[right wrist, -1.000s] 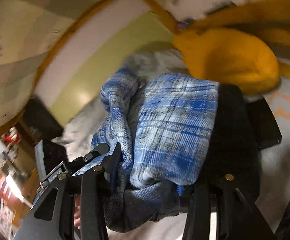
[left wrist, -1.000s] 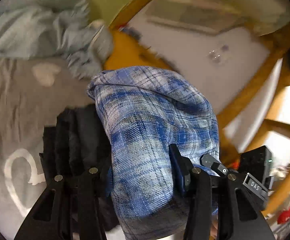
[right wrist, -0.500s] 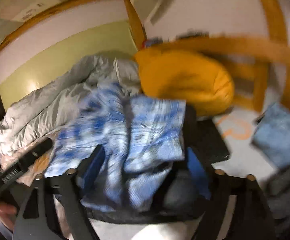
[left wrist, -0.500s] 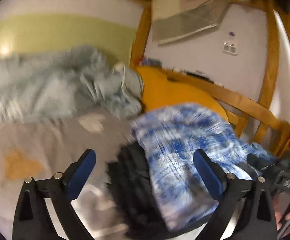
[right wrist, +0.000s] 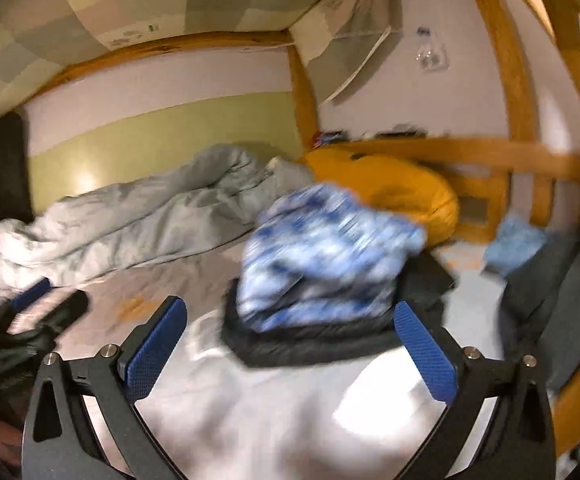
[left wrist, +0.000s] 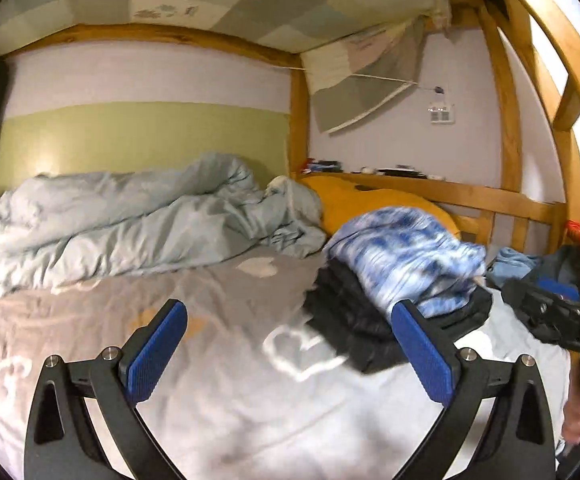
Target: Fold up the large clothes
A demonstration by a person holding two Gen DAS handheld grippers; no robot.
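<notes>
Both grippers, left gripper [left wrist: 285, 348] and right gripper [right wrist: 290, 346], have released the plaid shirt [right wrist: 326, 256] onto the far dark pile [right wrist: 310, 344], jaws opening empty; next garment required.

Each hand-held gripper, the left [left wrist: 287, 354] and the right [right wrist: 290, 350], has two matte black, cut-out triangular fingers studded with silver screws and tipped by textured blue pads [left wrist: 155, 354], and white lettering marks the black body at 3 o'clock in the left view.
</notes>
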